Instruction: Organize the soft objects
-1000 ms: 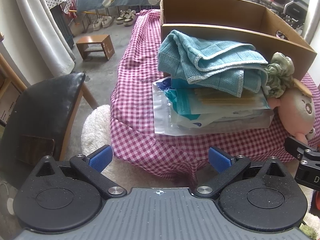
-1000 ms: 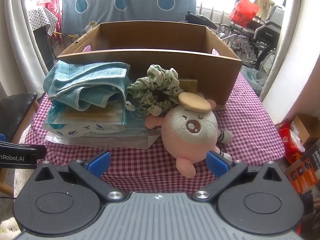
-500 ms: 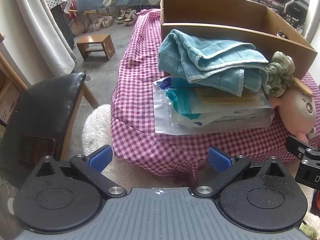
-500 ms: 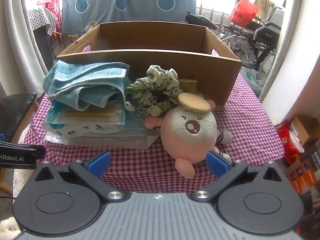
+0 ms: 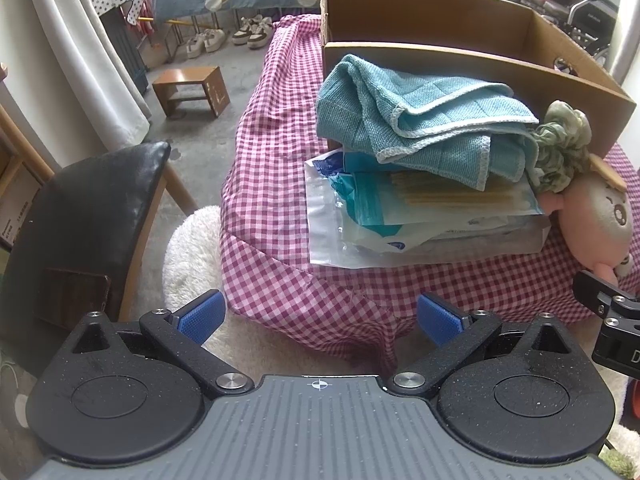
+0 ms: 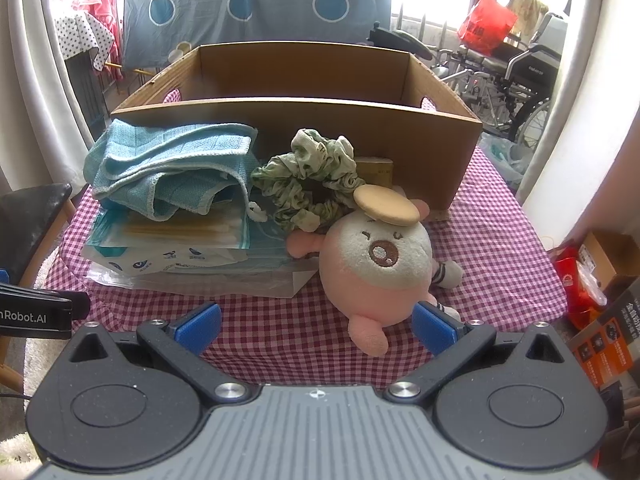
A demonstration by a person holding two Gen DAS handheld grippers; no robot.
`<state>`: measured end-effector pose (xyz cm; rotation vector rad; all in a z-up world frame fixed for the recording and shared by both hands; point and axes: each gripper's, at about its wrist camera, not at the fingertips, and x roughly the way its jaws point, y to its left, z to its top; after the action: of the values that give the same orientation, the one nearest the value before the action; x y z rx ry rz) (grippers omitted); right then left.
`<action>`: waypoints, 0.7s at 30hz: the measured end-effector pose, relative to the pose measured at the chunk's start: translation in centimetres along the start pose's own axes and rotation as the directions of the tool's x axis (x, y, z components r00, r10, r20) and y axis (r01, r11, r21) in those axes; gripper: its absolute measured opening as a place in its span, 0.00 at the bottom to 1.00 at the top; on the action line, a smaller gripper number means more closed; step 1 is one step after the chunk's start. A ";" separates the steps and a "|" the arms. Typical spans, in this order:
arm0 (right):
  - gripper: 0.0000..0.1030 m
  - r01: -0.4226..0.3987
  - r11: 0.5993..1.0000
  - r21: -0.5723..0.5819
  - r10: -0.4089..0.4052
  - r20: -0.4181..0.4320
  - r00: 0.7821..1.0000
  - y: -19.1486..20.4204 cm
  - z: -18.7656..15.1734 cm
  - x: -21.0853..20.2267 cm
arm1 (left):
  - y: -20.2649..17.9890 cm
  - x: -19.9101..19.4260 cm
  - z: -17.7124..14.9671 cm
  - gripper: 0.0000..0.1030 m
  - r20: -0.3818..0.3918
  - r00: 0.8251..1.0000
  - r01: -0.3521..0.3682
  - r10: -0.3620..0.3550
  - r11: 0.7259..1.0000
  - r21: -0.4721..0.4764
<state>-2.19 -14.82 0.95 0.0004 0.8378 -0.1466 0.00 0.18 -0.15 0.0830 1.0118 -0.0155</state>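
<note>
Background's pretty cluttered: a black padded chair (image 5: 86, 216) sits left of the table, with a fluffy white rug (image 5: 188, 248) on the floor under it. Further back there's a small wooden stool (image 5: 191, 89) and 2 pairs of sneakers (image 5: 230, 36) lined up under a hanging blue sheet with circles (image 6: 256, 8). Off to the right, a wheelchair (image 6: 516, 68) is parked by the window with a red plastic bag (image 6: 486, 22) hung above it.

- "nRobot.AI", white letters cut off at the picture's left edge, on the black body of the left gripper (image 6: 38, 314) seen from the right wrist view.
- A white "D", cut off, on the black right gripper (image 5: 618, 344) at the left wrist view's right edge.
- Print on the orange-and-grey box (image 6: 612, 342) and the plastic packets (image 6: 180, 258): too small to read.
</note>
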 end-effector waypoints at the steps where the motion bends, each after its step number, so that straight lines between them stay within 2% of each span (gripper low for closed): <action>1: 1.00 0.001 1.000 0.001 -0.001 -0.001 1.000 0.0 0.0 0.0 | 0.0 0.0 0.0 0.99 0.000 1.000 0.000 0.000 1.000 0.000; 9: 1.00 0.002 1.000 -0.010 -0.002 0.001 1.000 0.3 0.4 0.3 | 0.2 0.4 0.7 0.99 0.006 1.000 0.006 -0.006 1.000 0.000; 13: 1.00 -0.018 1.000 -0.002 0.018 0.044 0.999 -0.3 1.2 0.3 | 1.2 0.1 1.6 0.99 0.064 0.998 0.018 -0.018 1.000 -0.003; 15: 1.00 -0.064 0.998 0.018 0.062 0.091 0.994 -1.0 1.9 -0.1 | 2.1 -0.4 2.2 0.99 0.114 0.992 0.047 -0.046 0.999 -0.008; 18: 1.00 -0.164 0.985 0.060 0.149 0.196 0.969 -2.2 3.1 -1.0 | 3.7 -0.9 3.0 0.99 0.190 0.976 0.117 -0.108 0.993 -0.036; 21: 1.00 -0.280 0.957 0.079 0.247 0.286 0.926 -2.9 4.6 -1.6 | 5.5 -1.0 3.9 0.99 0.255 0.949 0.208 -0.188 0.977 -0.053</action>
<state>-0.23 -17.75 5.41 0.2004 0.5443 0.0585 3.06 5.30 3.15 -0.0926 0.7652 -0.1657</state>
